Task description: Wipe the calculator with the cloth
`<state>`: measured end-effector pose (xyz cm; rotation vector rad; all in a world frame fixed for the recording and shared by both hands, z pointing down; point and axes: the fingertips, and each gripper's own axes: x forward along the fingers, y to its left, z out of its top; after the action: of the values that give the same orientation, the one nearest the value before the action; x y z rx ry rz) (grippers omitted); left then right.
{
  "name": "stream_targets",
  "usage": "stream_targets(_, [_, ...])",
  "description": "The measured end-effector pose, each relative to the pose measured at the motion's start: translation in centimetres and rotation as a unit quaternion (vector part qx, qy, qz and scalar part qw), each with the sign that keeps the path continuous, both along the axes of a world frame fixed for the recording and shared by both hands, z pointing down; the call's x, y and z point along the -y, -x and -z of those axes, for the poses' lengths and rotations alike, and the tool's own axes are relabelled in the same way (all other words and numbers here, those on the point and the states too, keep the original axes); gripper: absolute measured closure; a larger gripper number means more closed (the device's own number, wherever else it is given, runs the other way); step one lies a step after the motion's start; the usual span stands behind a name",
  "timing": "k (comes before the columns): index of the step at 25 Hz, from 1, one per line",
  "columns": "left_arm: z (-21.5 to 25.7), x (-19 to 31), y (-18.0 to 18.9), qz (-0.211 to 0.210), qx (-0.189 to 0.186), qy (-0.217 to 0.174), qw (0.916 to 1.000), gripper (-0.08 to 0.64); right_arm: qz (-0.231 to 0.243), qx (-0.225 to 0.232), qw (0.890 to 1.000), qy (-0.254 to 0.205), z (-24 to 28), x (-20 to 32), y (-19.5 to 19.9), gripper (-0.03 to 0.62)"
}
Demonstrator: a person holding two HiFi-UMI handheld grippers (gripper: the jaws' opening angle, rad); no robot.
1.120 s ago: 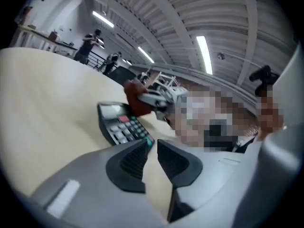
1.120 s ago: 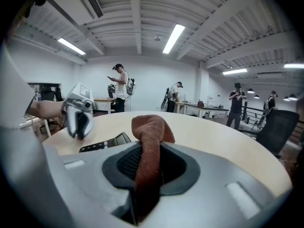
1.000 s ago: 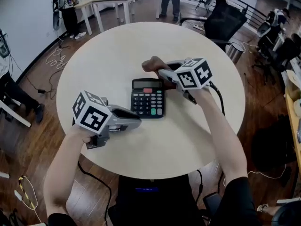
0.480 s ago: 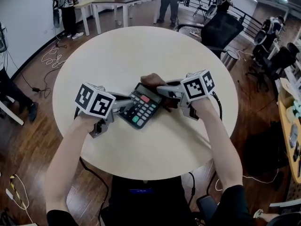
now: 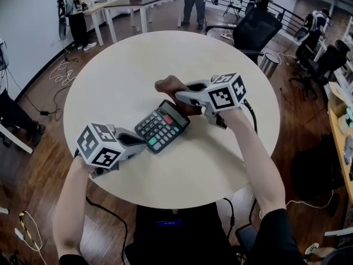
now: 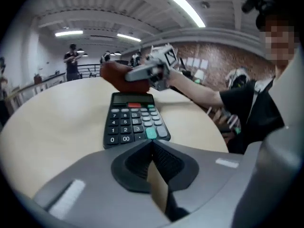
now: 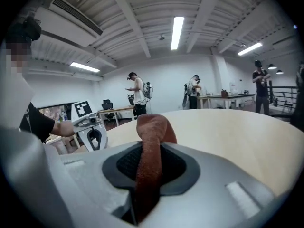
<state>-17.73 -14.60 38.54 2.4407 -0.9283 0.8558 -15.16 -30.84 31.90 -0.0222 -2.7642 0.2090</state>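
Calculator [image 5: 161,126]: flat on the round counter [image 5: 127,70], long axis diagonal, key end toward my left tongs [image 5: 144,139], display end toward my right tongs [image 5: 182,95]. Left tongs: pressed together on nothing, tips just beside the calculator's key-end edge; I cannot tell whether they touch it. Right tongs: pinching the brown cloth [image 5: 170,85], which bunches out past the tips just beyond the display end, so I judge the right hand better placed to wipe, stroking along the long axis from display to keys.
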Motion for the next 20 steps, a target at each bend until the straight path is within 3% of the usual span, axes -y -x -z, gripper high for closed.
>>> stream_targets(2, [-0.5,0.2,-0.5,-0.018,0.025,0.001,0.9995,0.557,0.039,-0.015,0.999,0.003,-0.5,-0.6,2.8,0.515])
stream_targets(5, [-0.3,0.7,-1.1,-0.017,0.016,0.007,0.9997,0.558,0.069,-0.035,0.996,0.037,-1.1,-0.9,3.3,0.515])
stream_targets(10, [0.2,1.9,-0.7,-0.002,0.019,-0.004,0.9998,0.558,0.076,-0.042,0.993,0.076,-0.7,-2.1,-2.4,0.515])
stream_targets(13, [0.3,1.9,-0.5,-0.001,0.020,-0.008,0.9998,0.558,0.098,-0.049,0.991,0.076,-0.8,-3.9,-6.2,0.515])
stream_targets(16, [0.1,1.9,-0.1,0.000,0.018,-0.013,0.9998,0.557,0.041,-0.018,0.998,0.053,0.1,-1.0,-6.4,0.515])
stream_targets(18, [0.0,1.8,0.2,0.003,0.016,-0.016,0.9997,0.557,0.002,-0.003,0.999,0.043,0.4,1.5,-3.8,0.515])
stream_targets(20, [0.0,2.0,0.1,0.006,0.016,-0.019,0.9997,0.557,0.005,-0.008,0.999,0.033,-0.2,2.3,-0.7,0.515])
